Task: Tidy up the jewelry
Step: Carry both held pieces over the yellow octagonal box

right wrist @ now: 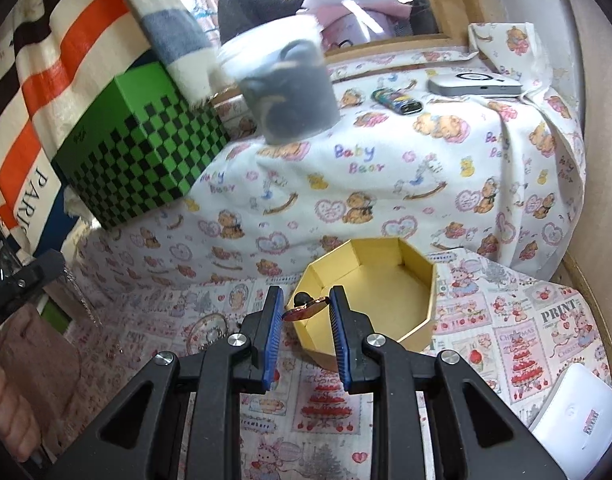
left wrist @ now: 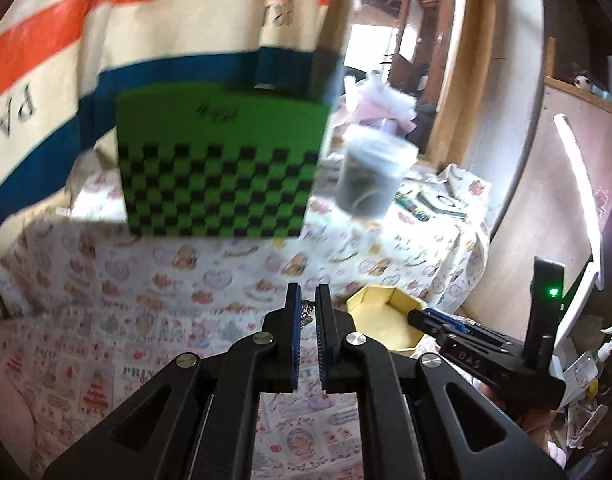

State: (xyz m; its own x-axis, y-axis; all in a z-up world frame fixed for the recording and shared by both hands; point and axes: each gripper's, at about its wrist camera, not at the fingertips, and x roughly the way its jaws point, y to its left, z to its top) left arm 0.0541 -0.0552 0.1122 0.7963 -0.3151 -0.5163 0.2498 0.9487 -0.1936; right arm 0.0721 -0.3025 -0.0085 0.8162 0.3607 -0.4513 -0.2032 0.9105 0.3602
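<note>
Two claws busy | right claw (right wrist: 304,308) pinching a small red-and-gold jewelry piece (right wrist: 306,309) over the near rim of the yellow hexagonal cardboard box (right wrist: 422,304) | left claw (left wrist: 308,308) clamped on a silvery sparkly bit (left wrist: 308,314), beside the box | teddy-print cloth (right wrist: 386,184) underneath

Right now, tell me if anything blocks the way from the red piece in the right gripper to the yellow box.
Nothing visible does. The right gripper holds the red piece just at the near rim of the open yellow box, which looks empty inside.
</note>
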